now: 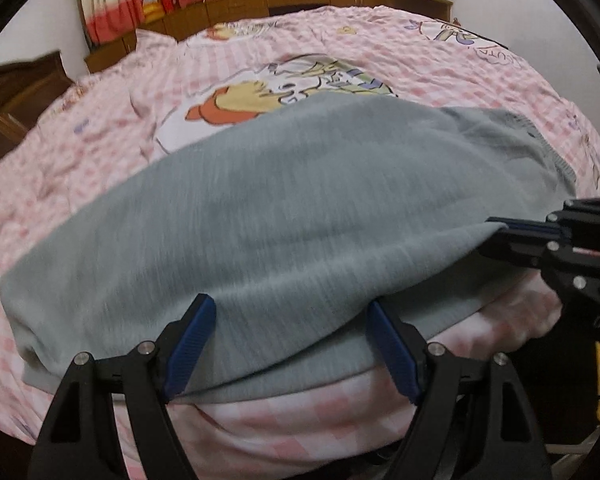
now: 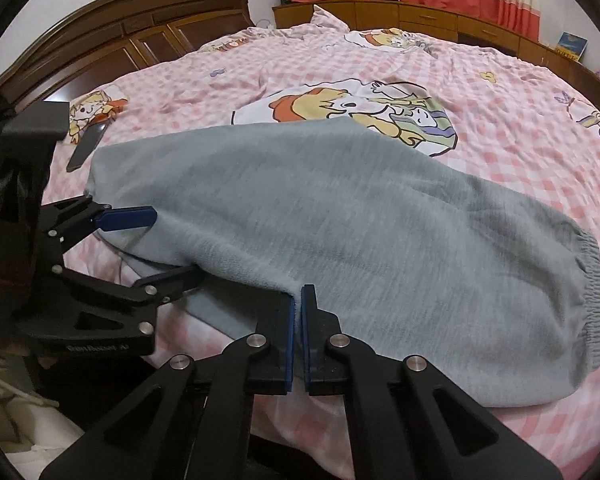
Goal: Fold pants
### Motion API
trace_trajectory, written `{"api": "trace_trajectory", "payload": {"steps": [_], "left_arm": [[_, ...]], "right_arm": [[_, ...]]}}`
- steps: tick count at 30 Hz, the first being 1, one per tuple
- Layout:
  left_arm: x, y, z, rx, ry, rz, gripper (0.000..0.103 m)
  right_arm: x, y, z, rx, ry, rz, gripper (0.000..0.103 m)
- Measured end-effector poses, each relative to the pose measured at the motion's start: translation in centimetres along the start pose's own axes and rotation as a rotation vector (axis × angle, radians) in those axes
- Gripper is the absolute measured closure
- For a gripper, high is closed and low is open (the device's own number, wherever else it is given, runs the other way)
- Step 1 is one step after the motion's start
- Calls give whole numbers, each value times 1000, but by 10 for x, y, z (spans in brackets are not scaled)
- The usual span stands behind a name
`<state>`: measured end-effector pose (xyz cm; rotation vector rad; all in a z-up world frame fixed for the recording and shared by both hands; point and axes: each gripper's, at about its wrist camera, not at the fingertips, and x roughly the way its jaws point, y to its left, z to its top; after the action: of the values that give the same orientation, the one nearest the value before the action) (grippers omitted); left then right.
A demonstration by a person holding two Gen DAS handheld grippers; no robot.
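Observation:
Grey pants (image 1: 280,208) lie folded lengthwise across the pink checked bed cover (image 1: 460,72), their elastic waistband (image 2: 580,280) towards the right in the right wrist view. My right gripper (image 2: 298,294) is shut on the near edge of the pants (image 2: 340,220), with a thin fold of cloth pinched between its blue pads. My left gripper (image 1: 289,306) stands wide open astride the same near edge further along. Seen from the right wrist, the left gripper (image 2: 176,242) has one finger above the cloth and the other below it. The right gripper (image 1: 496,232) shows at the right edge of the left wrist view.
A dark phone (image 2: 86,146) lies on the bed cover (image 2: 500,100) just beyond the pants' leg end. A wooden headboard (image 2: 120,32) stands at the far left and a low wooden cabinet (image 2: 420,16) runs under the curtains behind the bed.

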<state>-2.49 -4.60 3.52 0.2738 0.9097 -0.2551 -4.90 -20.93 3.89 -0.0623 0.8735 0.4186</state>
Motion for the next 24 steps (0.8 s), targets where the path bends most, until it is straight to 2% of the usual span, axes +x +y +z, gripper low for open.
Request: {"api": "trace_trajectory", "payload": {"steps": [5, 8, 10, 11, 15, 19, 22, 23, 24], "left_arm": [[2, -10, -4, 76, -27, 85, 21], [-3, -7, -4, 66, -53, 67, 23], [-9, -1, -4, 32, -66, -9, 58], [-10, 4, -4, 6, -44, -70, 90], [-12, 12, -9, -43, -6, -157, 93], [-10, 8, -17, -19, 21, -155, 93], [-5, 3, -22, -2, 47, -144, 90], [-8, 3, -24, 0, 47, -144, 85], [-11, 4, -25, 6, 49, -150, 73]], "right_arm": [[-2, -1, -1, -7, 0, 8, 100], [-2, 0, -2, -17, 5, 10, 100], [-2, 1, -4, -28, 16, 17, 100], [-1, 3, -6, -37, 22, 21, 100], [-1, 7, -15, -76, 40, 23, 100], [11, 8, -22, -87, 93, 22, 100], [19, 5, -28, -73, 135, 17, 96], [16, 4, -29, -71, 135, 25, 93], [13, 3, -30, -68, 135, 32, 92]]}}
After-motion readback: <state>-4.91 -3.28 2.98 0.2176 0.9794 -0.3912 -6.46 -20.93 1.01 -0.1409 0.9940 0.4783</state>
